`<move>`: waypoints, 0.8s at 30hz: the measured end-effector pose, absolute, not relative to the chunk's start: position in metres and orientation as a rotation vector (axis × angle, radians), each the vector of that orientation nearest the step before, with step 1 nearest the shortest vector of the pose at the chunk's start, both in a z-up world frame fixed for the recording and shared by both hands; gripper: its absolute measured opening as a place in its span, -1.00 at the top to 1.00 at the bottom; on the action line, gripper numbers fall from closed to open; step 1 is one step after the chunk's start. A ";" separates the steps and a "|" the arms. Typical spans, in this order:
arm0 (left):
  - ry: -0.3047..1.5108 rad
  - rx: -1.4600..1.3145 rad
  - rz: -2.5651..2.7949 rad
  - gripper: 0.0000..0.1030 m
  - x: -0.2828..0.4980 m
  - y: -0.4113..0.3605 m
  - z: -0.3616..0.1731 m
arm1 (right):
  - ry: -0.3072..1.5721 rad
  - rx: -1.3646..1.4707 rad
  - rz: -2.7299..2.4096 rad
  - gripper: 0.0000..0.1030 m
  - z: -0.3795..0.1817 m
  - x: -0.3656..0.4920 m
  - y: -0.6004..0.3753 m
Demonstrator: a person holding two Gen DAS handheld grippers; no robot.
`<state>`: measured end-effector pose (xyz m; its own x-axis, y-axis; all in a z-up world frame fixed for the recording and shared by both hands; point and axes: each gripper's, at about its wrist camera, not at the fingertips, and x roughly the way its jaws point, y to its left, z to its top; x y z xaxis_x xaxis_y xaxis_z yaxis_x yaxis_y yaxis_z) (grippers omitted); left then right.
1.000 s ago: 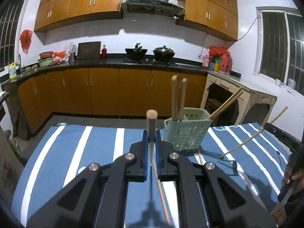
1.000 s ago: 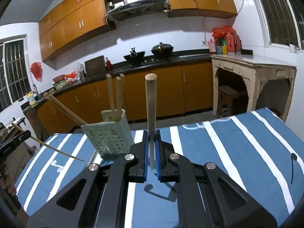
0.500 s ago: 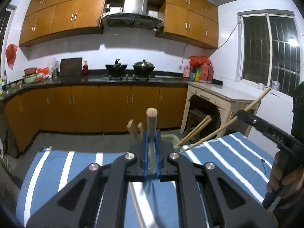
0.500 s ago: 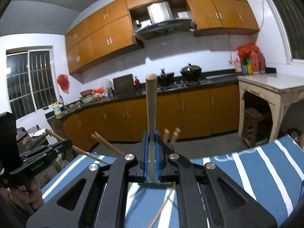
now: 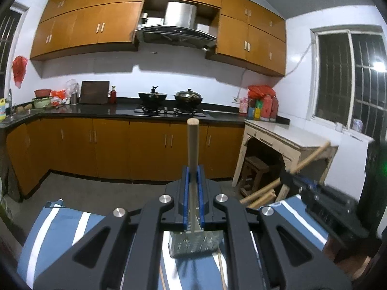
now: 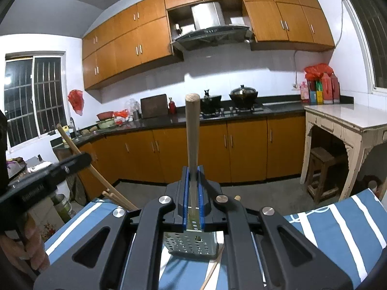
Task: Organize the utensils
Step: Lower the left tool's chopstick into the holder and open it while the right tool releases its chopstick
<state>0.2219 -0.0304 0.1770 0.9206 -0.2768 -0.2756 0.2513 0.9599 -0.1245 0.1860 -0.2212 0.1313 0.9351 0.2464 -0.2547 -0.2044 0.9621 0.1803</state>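
Both tools have risen above the green utensil basket [image 6: 191,242], left tool [image 5: 192,193] and right tool [image 6: 192,193] each clamped on a chopstick [image 5: 193,149]

— What do we see around the stove [image 5: 169,111]?
— Orange cabinets [image 5: 150,149] below it, a steel hood [image 5: 176,31] above, white walls, barred windows [image 5: 348,77] either side.

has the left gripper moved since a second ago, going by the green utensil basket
Yes. The left gripper has risen: the green utensil basket stood above its fingers beforehand and now sits low behind them. It is shut on a wooden utensil.
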 end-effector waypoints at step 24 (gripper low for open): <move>0.374 -0.109 -0.206 0.85 0.276 -0.038 0.144 | 0.436 0.166 0.221 0.85 0.098 0.223 -0.213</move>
<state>0.2760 -0.0377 0.1441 0.9102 -0.2191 -0.3514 0.1792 0.9734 -0.1430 0.2234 -0.2135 0.0984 0.8832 0.2471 -0.3986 -0.1764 0.9626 0.2058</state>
